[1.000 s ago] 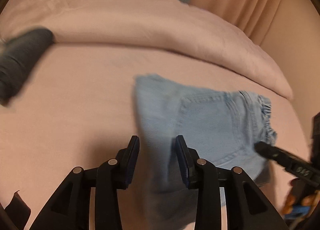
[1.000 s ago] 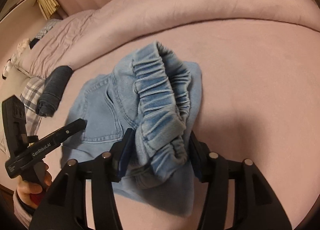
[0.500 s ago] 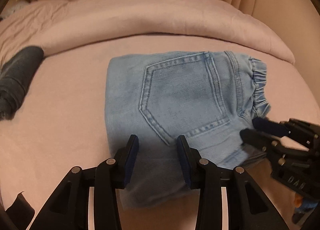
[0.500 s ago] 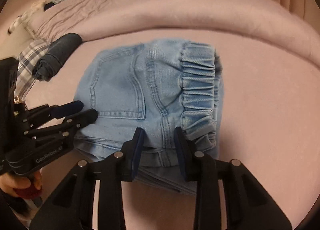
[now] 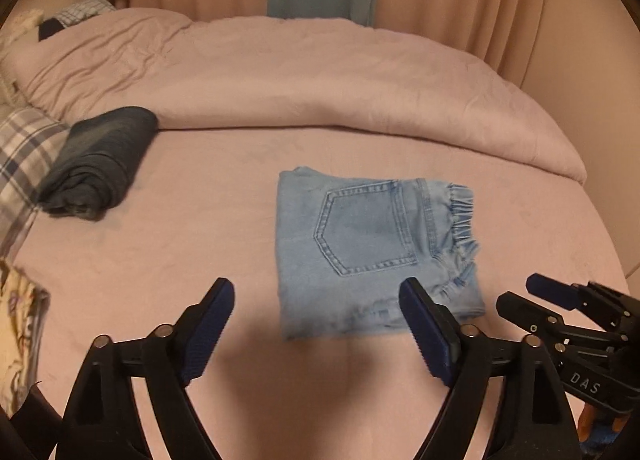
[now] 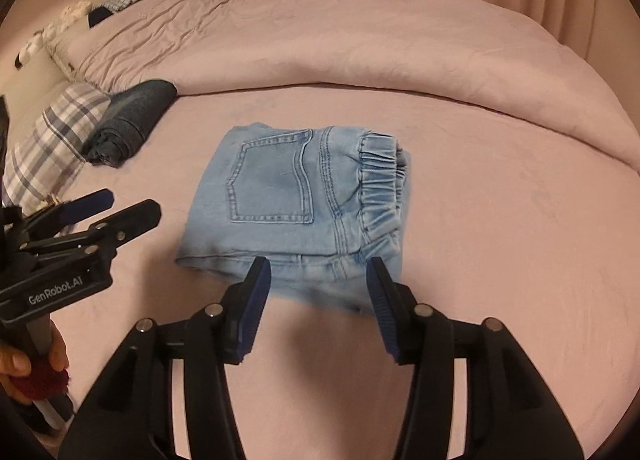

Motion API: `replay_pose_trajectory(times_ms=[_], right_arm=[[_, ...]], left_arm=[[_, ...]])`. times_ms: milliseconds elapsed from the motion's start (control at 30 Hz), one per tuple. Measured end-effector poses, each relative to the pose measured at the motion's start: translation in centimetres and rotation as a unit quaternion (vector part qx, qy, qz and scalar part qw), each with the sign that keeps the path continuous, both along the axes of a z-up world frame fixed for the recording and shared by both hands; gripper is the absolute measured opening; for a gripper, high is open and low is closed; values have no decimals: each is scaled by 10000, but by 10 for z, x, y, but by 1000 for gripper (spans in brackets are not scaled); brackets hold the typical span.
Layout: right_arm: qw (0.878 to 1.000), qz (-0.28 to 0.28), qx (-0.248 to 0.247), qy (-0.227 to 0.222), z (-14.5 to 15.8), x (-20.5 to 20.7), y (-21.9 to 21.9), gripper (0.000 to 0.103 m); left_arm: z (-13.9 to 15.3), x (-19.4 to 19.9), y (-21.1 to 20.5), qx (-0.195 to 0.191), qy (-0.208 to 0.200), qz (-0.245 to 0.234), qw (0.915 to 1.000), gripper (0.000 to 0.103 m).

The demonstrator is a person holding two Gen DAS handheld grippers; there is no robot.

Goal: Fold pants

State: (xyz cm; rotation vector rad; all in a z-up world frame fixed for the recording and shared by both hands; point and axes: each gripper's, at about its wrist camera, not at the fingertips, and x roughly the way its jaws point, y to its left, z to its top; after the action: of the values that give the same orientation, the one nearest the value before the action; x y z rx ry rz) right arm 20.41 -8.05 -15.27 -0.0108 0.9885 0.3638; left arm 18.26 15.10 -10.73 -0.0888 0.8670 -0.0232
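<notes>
both our black two-finger grippers, left gripper (image 5: 316,324) and right gripper (image 6: 318,302), hover spread and empty above the folded light-blue denim pants (image 5: 374,248) on the pink bed sheet (image 5: 192,227).

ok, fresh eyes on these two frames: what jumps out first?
The folded light-blue jeans lie mid-bed on the pink sheet, back pocket up, elastic waistband to the right. Both tools hang open just short of them, empty: the left tool and the right tool. A rolled dark garment sits far left against the bunched pink duvet.
</notes>
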Motion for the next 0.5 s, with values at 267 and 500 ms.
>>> replay_pose_trajectory(times_ms=[267, 500], right_arm=[[9997, -120, 196, -6, 43, -52, -13, 54], [9996, 5, 132, -233, 79, -94, -17, 57]], left_arm=[[46, -49, -4, 3, -134, 237, 9996, 92], [74, -81, -21, 274, -296, 187, 9990, 92]])
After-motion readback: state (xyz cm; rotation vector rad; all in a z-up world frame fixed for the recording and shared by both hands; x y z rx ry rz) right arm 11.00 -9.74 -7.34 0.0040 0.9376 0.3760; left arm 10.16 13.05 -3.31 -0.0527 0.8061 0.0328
